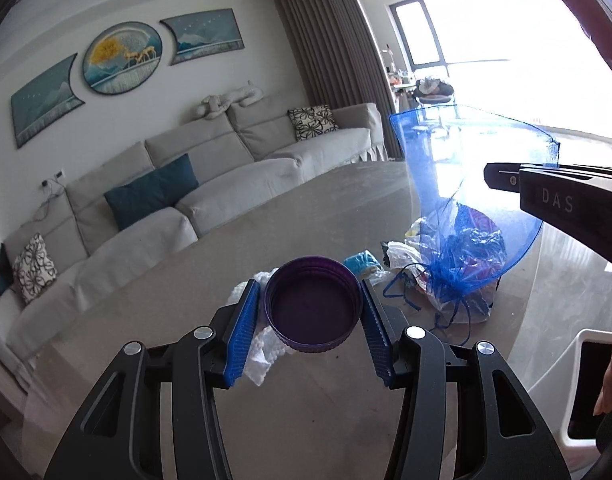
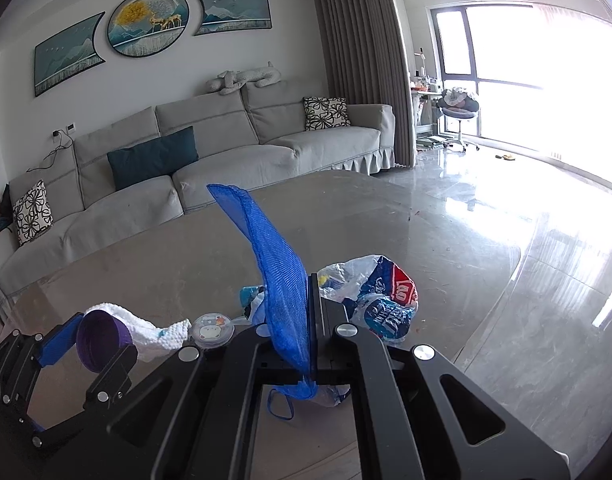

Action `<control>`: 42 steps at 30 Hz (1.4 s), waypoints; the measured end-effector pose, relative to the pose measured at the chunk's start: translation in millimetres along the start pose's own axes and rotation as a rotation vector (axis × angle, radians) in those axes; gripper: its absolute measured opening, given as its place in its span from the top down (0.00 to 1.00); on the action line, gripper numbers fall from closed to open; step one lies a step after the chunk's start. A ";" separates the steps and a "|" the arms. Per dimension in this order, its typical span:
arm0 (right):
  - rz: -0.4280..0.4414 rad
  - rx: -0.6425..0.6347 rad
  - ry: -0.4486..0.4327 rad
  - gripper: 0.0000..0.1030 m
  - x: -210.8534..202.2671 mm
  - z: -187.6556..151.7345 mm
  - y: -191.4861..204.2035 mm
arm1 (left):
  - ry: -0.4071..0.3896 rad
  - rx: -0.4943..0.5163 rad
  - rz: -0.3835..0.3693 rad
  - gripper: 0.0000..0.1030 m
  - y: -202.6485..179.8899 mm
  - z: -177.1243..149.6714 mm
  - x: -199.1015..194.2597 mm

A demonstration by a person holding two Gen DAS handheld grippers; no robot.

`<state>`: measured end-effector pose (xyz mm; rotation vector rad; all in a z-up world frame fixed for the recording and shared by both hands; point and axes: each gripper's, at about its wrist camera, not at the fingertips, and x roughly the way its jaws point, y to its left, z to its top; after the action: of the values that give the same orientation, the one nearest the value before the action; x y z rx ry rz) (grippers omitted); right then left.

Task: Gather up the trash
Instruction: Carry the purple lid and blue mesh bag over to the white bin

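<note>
Strong daylight from blown-out window [image 2: 546, 60], glare on glossy floor [image 2: 526, 220], fisheye-bent dark corners

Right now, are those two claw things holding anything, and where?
Left gripper clamps a round purple plastic lid by its rim. Right gripper pinches a sheer blue mesh drawstring bag by its edge.

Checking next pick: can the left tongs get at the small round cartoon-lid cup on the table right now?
Probably not yet: the left tongs are shut on the purple lid. The cartoon-lid cup sits unobstructed on the table beside the white tissue, so the path looks free once emptied.
</note>
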<state>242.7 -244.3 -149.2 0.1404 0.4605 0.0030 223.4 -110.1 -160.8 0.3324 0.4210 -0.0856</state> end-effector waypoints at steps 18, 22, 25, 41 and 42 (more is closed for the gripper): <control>-0.080 0.048 -0.135 0.96 -66.7 8.3 -33.7 | -0.055 -0.103 -0.246 0.52 6.6 25.6 -35.3; -0.131 0.105 -0.158 0.96 -95.9 -6.4 -59.6 | -0.081 -0.070 -0.350 0.52 -21.9 26.0 -57.4; -0.197 0.133 -0.161 0.96 -115.3 -26.9 -77.8 | -0.080 -0.033 -0.434 0.52 -50.3 21.0 -71.3; -0.367 0.281 -0.087 0.96 -175.8 -101.7 -158.8 | -0.016 0.121 -0.702 0.52 -168.5 -12.2 -99.2; -0.375 0.282 -0.079 0.96 -178.9 -106.1 -161.9 | -0.005 0.123 -0.720 0.52 -175.7 -14.3 -99.1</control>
<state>30.7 -396.5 -186.1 0.3277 0.4007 -0.4353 101.4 -269.6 -184.6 0.2875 0.5156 -0.8174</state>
